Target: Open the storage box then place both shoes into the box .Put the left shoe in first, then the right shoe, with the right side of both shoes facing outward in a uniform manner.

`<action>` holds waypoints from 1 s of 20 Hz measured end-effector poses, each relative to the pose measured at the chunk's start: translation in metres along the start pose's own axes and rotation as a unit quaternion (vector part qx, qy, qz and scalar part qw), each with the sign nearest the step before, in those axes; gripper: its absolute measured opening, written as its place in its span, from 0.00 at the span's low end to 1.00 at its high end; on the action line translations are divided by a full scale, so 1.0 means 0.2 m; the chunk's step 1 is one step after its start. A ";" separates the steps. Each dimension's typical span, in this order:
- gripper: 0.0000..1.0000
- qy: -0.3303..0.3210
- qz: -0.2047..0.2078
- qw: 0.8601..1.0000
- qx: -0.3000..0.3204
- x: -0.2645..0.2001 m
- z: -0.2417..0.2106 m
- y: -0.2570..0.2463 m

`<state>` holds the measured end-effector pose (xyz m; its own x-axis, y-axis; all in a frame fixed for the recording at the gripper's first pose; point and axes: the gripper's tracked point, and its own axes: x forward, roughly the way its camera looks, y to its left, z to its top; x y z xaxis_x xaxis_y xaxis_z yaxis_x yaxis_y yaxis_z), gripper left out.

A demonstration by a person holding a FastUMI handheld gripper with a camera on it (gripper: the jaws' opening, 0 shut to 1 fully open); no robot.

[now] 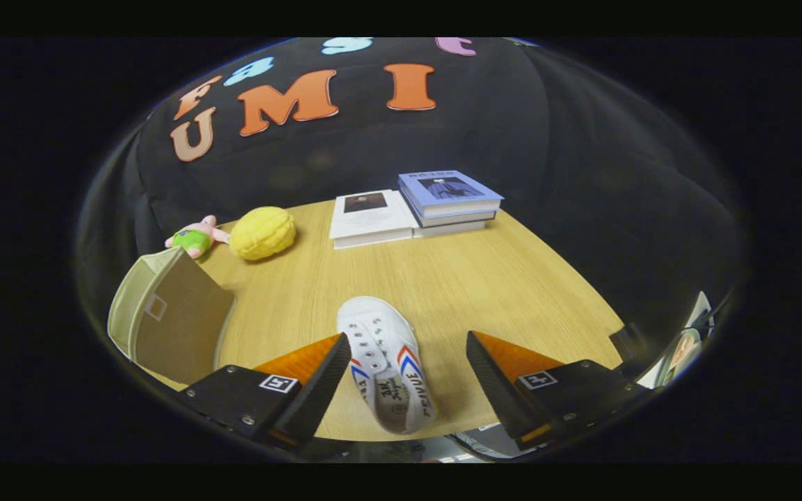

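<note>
Tongs (404,365) spread wide, gripping nothing. White shoe (386,362) on table (484,292) at near edge, btwn the fingers, closer to left one, toe pointing away. Beige storage box (168,316) at near-left corner. Books (415,207), yellow plush (262,233) along far edge.

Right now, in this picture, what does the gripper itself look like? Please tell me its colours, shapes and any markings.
The gripper has two wedge-shaped fingers: orange on their upper faces, with dark, finely ribbed inner pads. Each finger sits on a black block fixed with small silver screws, and each block carries a small square black-and-white marker. No cable can be seen on it.
</note>
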<state>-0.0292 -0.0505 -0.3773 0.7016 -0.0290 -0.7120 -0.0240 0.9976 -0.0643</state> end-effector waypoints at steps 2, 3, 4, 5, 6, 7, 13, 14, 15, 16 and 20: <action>0.99 0.013 -0.001 1.000 -0.003 0.04 -0.06 -0.04; 0.99 0.019 0.001 1.000 -0.004 0.06 -0.09 -0.05; 0.99 0.027 0.000 1.000 -0.004 0.08 -0.13 -0.06; 0.99 0.038 0.000 0.999 -0.005 0.10 -0.17 -0.07; 0.98 0.048 0.001 0.999 -0.005 0.12 -0.21 -0.07; 0.97 0.058 0.003 0.998 -0.005 0.15 -0.25 -0.06; 0.72 0.092 0.036 0.994 0.051 0.23 -0.38 0.03; 0.58 0.096 0.046 0.992 0.066 0.23 -0.39 0.05; 0.50 0.094 0.046 0.992 0.068 0.22 -0.38 0.05; 0.38 0.093 0.047 0.993 0.061 0.23 -0.39 0.05; 0.16 0.083 0.029 0.995 0.046 0.21 -0.36 0.04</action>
<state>-0.0511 -0.0479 -0.4579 0.5741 0.0261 -0.8184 0.0102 0.9992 0.0390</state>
